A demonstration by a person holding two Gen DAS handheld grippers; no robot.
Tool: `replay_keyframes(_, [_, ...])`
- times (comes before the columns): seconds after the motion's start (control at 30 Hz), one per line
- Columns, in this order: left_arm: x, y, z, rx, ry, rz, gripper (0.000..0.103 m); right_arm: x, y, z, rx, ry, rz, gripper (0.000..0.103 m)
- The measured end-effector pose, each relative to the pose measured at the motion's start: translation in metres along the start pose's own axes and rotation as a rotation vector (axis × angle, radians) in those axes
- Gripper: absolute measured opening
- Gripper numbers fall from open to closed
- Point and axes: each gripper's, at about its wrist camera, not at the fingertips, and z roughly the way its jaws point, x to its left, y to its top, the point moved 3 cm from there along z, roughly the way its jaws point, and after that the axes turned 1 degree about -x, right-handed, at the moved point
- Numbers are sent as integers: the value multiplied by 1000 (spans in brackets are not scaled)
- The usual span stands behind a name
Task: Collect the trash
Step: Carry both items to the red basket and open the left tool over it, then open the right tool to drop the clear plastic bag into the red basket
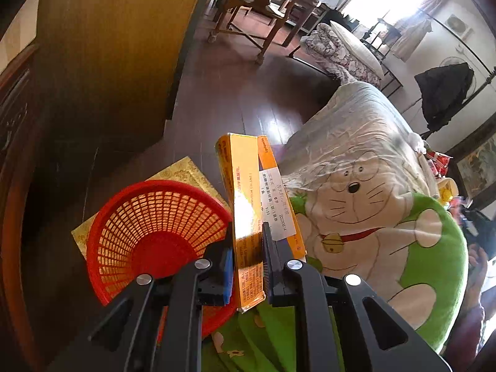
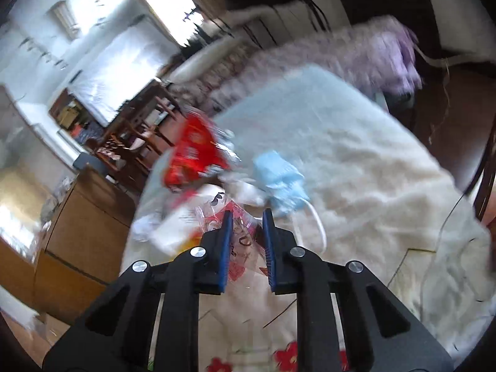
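Note:
My left gripper (image 1: 248,226) is shut on a long yellow-orange carton (image 1: 245,186) with a white label, held upright just right of a red mesh basket (image 1: 155,229). The basket looks empty. In the blurred right wrist view, my right gripper (image 2: 247,214) has its blue pads closed on a clear wrapper with pink print (image 2: 245,241) lying on the bed. Just beyond it lie a red snack bag (image 2: 192,152), a crumpled light-blue face mask (image 2: 279,179) and a white packet (image 2: 176,229).
The basket rests on a gold patterned mat (image 1: 183,170) at the bed's edge. A cartoon-cat blanket (image 1: 356,204) covers the bed. A wooden cabinet (image 2: 86,232) stands beside the bed, and a dark wooden floor (image 1: 248,93) with a wooden table lies beyond.

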Motion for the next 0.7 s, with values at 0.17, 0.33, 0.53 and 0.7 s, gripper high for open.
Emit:
replay_keyframes(0.17, [21, -9, 11, 29, 41, -28, 16, 71, -14, -51, -46, 150, -165, 20])
replay_keyframes(0.33, [41, -17, 8, 21, 118, -51, 60, 174, -67, -70, 68, 355, -346, 20])
replay_keyframes(0.53, [72, -14, -16, -59, 239, -88, 85, 283, -196, -58, 353, 514, -597, 20])
replay_keyframes(0.7, [110, -14, -40, -123, 332, -148, 90, 334, -294, -36, 562, 535, -779, 23])
